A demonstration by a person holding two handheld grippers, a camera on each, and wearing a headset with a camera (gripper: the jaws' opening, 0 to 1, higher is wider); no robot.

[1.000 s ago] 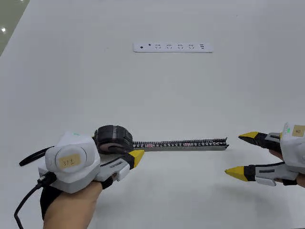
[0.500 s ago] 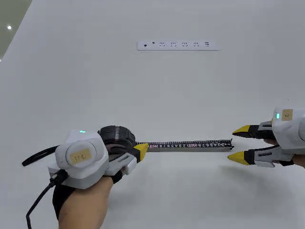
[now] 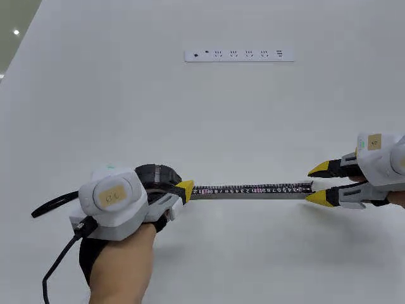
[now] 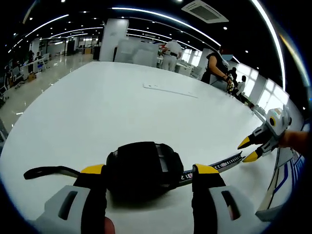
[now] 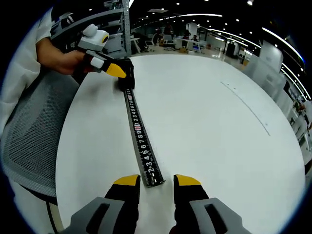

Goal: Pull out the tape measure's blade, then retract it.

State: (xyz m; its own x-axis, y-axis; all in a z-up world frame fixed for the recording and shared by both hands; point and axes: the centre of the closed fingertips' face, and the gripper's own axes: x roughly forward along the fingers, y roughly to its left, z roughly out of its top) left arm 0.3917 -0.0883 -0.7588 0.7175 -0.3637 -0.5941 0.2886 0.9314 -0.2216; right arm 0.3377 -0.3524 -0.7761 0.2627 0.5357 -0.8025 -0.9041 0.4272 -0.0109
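The black tape measure case (image 3: 154, 177) rests on the white table, and my left gripper (image 4: 148, 169) is shut on it, one yellow fingertip (image 3: 185, 189) showing beside the blade's mouth. The blade (image 3: 253, 189) lies pulled out to the right, flat on the table. Its hooked end (image 5: 154, 181) sits between the fingers of my right gripper (image 3: 317, 183), closer to one finger, with a gap to the other. That gripper is open and straddles the blade end. In the left gripper view the right gripper (image 4: 254, 146) is at the far end of the blade (image 4: 219, 163).
A white power strip (image 3: 239, 56) lies at the far side of the table. The case's black wrist strap (image 3: 49, 204) trails left, and a black cable (image 3: 60, 261) hangs from the left gripper. People stand beyond the table (image 4: 217, 68).
My right gripper has moved up and left to the blade's end and narrowed its fingers around it. The left gripper keeps hold of the case.
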